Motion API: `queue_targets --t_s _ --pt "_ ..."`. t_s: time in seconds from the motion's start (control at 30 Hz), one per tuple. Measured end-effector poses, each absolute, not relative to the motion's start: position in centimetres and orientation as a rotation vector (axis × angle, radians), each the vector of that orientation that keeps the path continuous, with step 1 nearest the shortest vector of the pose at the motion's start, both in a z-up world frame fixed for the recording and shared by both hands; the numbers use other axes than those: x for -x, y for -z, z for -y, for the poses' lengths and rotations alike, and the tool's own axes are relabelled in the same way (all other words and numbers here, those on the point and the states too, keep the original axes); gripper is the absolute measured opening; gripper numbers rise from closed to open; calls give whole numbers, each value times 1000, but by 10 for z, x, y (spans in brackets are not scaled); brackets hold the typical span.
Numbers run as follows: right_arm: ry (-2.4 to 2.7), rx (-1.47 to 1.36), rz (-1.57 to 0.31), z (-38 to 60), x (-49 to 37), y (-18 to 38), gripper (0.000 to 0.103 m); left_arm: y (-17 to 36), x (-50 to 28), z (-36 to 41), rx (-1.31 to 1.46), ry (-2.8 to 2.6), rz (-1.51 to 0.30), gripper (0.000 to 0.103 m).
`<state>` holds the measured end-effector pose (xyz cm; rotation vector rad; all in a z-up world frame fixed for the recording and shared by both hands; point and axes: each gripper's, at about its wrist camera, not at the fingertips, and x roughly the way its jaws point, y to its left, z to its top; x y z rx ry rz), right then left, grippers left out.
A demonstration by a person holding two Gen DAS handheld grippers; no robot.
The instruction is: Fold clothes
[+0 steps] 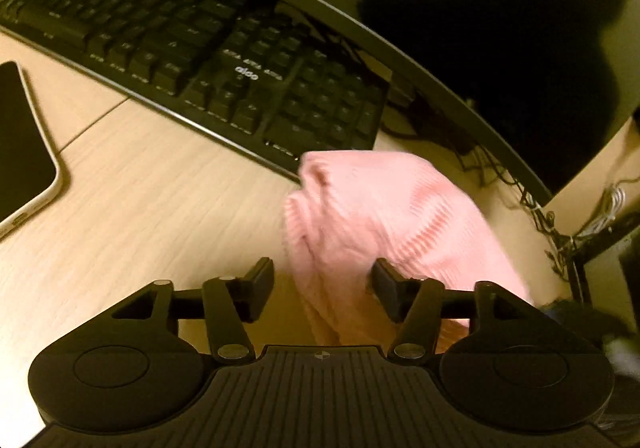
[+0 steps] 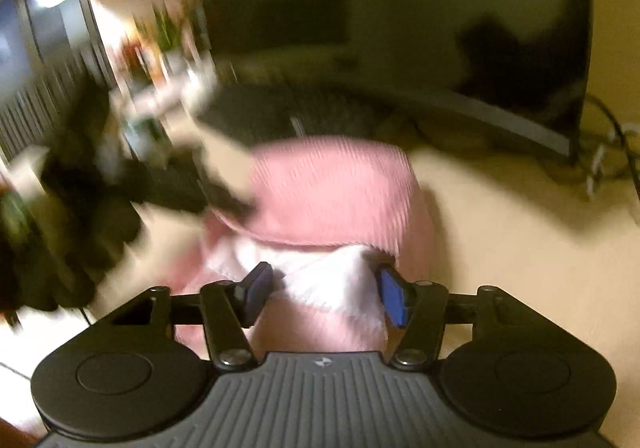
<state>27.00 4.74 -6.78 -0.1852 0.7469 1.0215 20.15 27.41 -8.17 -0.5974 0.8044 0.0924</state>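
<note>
Left gripper: my black jaws stand apart, one pink ribbed knit garment lying between them, grip unclear. Right gripper: blue pads parted around its white fleecy lining. Garment bunched near the wood-grain desk's back edge, touching one black keyboard. One white-edged phone, left side.

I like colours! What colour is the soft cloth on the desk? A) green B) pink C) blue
B, the ribbed cloth lying on the desk in front of the keyboard is pink in both views.
</note>
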Motion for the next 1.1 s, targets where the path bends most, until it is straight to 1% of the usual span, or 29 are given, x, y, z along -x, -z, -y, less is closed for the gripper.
queue_targets --t_s 0.07,0.13,0.2,0.3,0.43,0.5,0.53,0.67,0.83,0.9,1.03,1.1 --pt "-1004 194 -767 -43 -274 73 73 80 -197 -274 590 -94 -805 65" --pt "-1012 146 -767 -33 -278 67 76 78 -193 -271 577 -102 -808 65" --pt "-1024 66 -744 -24 -283 55 85 80 -192 -273 591 -106 -805 66" --pt "-1006 -38 -751 -20 -305 48 91 82 -193 -273 590 -106 -801 67" --pt "-973 -135 -922 -34 -327 78 91 82 -195 -272 580 -99 -803 67" --pt "-1026 -162 -933 -43 -321 78 84 82 -195 -273 577 -92 -806 67" --pt "-1054 -166 -923 -47 -316 75 84 82 -196 -273 571 -90 -807 67" --pt "-1145 -63 -751 -58 -297 50 84 81 -200 -277 555 -95 -803 66" --pt "-994 213 -727 -66 -291 66 84 76 -201 -280 531 -76 -797 68" --pt "-977 229 -718 -59 -281 67 86 59 -195 -279 512 -86 -767 63" --pt "-927 277 -693 -58 -256 72 87 19 -183 -276 533 -3 -637 64" --pt "-907 263 -706 -60 -251 74 87 14 -190 -275 569 87 -611 65"
